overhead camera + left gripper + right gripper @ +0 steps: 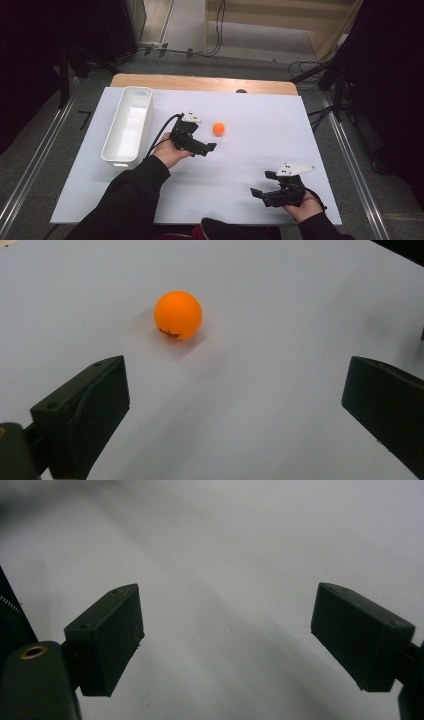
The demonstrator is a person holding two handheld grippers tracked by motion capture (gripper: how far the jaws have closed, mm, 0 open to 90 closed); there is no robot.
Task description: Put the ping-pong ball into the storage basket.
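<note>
Approaching the orange ball [218, 128] with your left gripper [202, 145], jaws spread and empty.
The ball rests on the table [260, 125] near its middle, just beyond the jaws, untouched. Your right gripper [263, 184] sits near the front right corner, jaws spread. A white bin [131, 107] stands along the left edge.

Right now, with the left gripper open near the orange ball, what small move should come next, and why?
Probably ease the left gripper forward. Its fingers stand wide apart, and the orange ball lies on the white table ahead of them, free and not yet between them, a little toward the left finger in the left gripper view.
</note>
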